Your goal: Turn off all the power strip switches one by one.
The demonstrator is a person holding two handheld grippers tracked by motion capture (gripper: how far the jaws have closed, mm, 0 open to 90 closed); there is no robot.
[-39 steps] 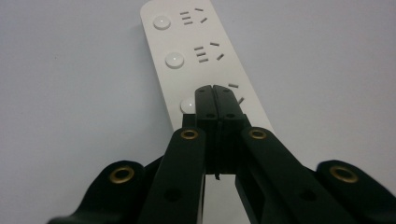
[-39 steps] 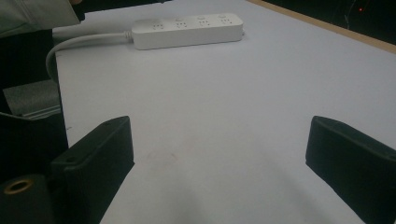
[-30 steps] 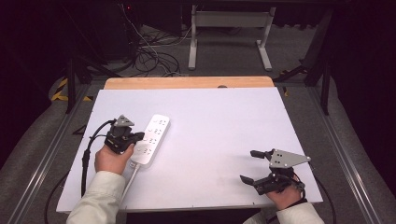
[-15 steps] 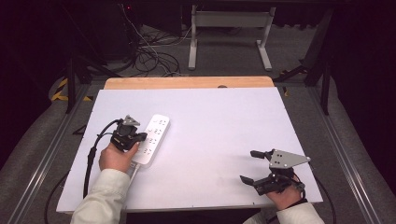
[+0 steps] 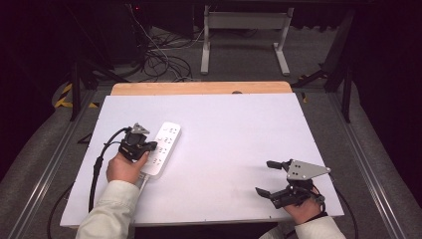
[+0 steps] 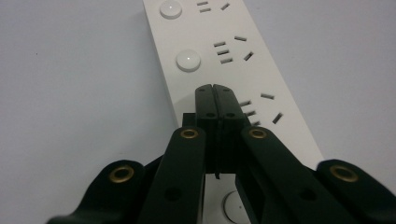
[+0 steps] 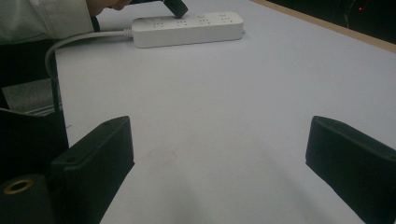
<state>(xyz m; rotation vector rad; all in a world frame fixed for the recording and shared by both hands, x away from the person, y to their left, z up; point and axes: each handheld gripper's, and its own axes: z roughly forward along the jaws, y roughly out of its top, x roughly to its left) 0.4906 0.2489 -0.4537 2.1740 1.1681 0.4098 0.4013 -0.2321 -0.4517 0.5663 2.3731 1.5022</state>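
1. High view: white power strip (image 5: pixel 163 148) lying aslant near the left edge of the white tabletop (image 5: pixel 224 129), well short of the far edge, cord end toward the near-left corner. Left gripper (image 5: pixel 142 145) over the strip's near half, tips on or just above its top face, contact not clear from here; left hand (image 5: pixel 123 168) behind it, pale sleeve (image 5: pixel 107 211) coming in over the near edge. Right gripper (image 5: pixel 267 178) close to the near-right corner, well apart from the strip, jaws spread wide with bare tabletop between them, grey three-cornered plate (image 5: pixel 304 170) on top.

2. Left gripper view: jaws pressed together, pinching nothing, tips over the strip's top face beside a group of socket slots (image 6: pixel 261 109). Two round white buttons (image 6: pixel 188 61) farther along the strip; another partly hidden below the jaws.

3. Right gripper view: both black jaws standing far apart at the bottom corners, nothing between them but tabletop. Power strip at the far side, white cord (image 7: pixel 84 38) trailing off its end, closed tips of the left gripper (image 7: pixel 176 8) just above or on it.
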